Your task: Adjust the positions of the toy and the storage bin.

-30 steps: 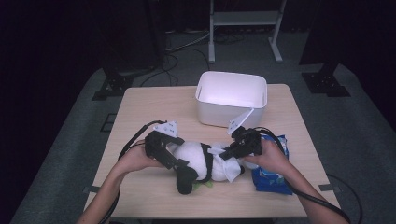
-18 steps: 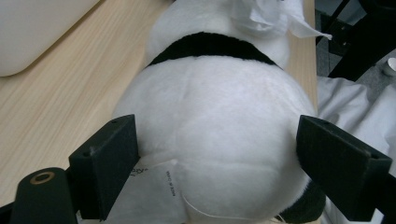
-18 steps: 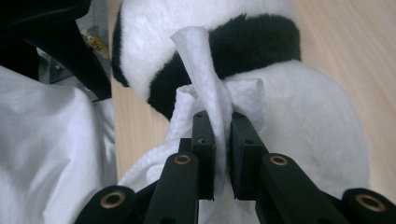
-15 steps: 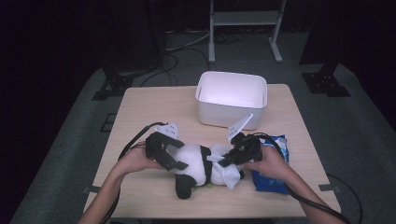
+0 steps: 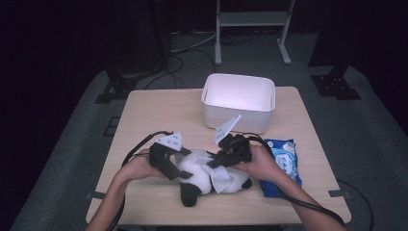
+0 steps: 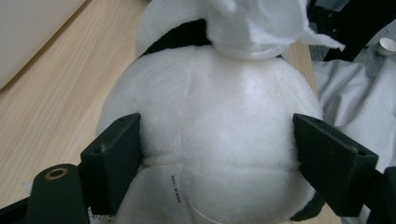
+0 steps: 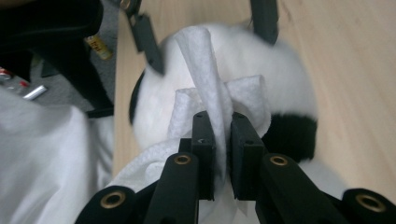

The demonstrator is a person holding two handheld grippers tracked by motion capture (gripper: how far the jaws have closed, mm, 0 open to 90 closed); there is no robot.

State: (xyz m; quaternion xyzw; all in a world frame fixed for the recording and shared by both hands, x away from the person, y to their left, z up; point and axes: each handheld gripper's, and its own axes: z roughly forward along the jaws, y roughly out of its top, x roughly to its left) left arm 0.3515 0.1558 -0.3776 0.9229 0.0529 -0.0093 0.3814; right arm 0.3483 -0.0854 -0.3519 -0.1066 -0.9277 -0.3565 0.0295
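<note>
The plush panda [image 5: 202, 173] lies on the table [image 5: 159, 110] at six o'clock from the white bin [image 5: 239, 102]. The left gripper [image 6: 215, 154], whose jaws have just been closing, clamps its white body; the right gripper [image 7: 223, 140] pinches a white wipe [image 7: 210, 79] draped over it.

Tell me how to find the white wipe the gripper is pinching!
Start at the white bin at the table's far edge, then come toward the person to the black-and-white plush toy. The white wipe lies on its white body, pinched in the right gripper; it is thin and crumpled, not furry.
</note>
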